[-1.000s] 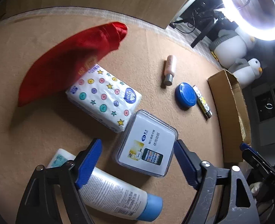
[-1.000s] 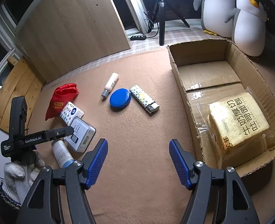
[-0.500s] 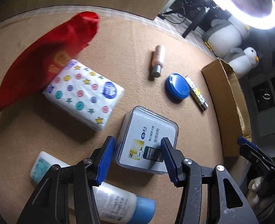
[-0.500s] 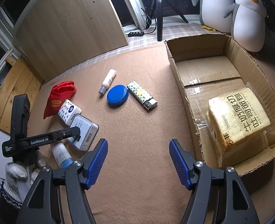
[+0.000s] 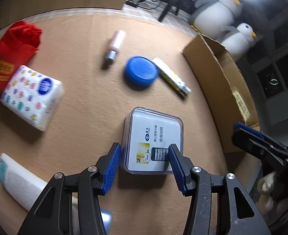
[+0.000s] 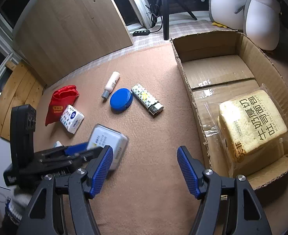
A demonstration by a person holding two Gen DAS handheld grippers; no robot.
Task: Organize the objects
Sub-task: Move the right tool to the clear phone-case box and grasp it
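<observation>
My left gripper (image 5: 144,164) is shut on a clear plastic box (image 5: 153,135) with a white printed card inside, gripping its near end; the box is lifted off the mat and tilted in the right wrist view (image 6: 108,143). My right gripper (image 6: 144,168) is open and empty above the mat beside the cardboard box (image 6: 185,82), which holds a bagged toast loaf (image 6: 251,125). On the mat lie a blue round tin (image 6: 121,98), a patterned lighter (image 6: 146,101), a small pink tube (image 6: 111,84), a tissue pack (image 6: 71,118) and a red pouch (image 6: 60,101).
A white lotion tube with a blue cap (image 5: 22,182) lies at the near left under my left gripper. Two penguin plush toys (image 6: 241,9) stand behind the cardboard box. A wooden board (image 6: 69,29) leans at the back. A tripod (image 6: 165,9) stands beyond the mat.
My left gripper closed on the clear plastic box, lifted it and carried it to the right, toward the cardboard box. The right gripper stayed open and hardly moved.
</observation>
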